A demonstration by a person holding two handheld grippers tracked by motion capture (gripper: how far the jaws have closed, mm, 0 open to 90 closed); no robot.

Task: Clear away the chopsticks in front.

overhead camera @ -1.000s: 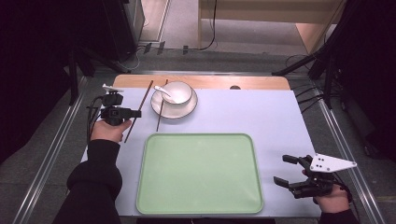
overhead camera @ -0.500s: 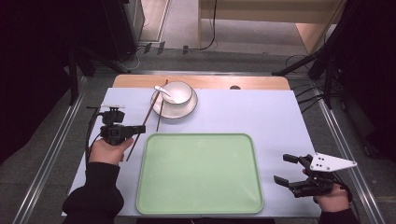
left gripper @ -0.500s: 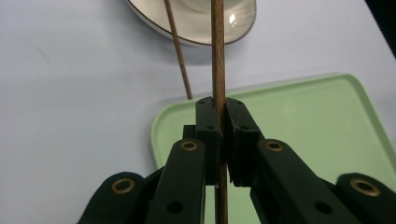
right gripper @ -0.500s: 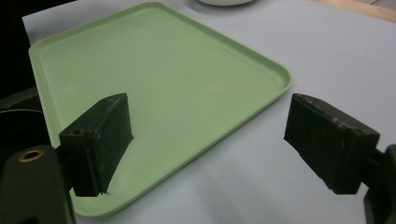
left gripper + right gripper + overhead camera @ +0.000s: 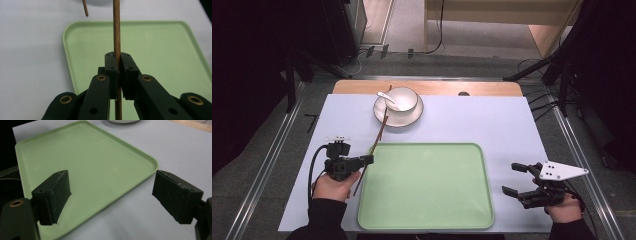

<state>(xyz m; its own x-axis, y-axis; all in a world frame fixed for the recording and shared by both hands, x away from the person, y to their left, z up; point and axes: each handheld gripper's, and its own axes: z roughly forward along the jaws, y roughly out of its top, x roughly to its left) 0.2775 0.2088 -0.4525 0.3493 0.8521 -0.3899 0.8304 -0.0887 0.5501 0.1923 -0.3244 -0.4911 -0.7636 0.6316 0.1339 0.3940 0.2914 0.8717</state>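
- No writing or label can be read on anything.
- The left gripper is clamped on 1 chopstick at the green tray's near left edge.
- The right gripper has its jaws apart, near right.
- A pale blue table stands on grey floor; a bowl sits far.

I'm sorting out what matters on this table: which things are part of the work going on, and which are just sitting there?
In the job:
- left gripper, shut on one chopstick
- green tray, right beside that gripper
- second chopstick, lying by the saucer

Just lying about:
- bowl with spoon on a saucer
- right gripper, open, off the tray's right edge
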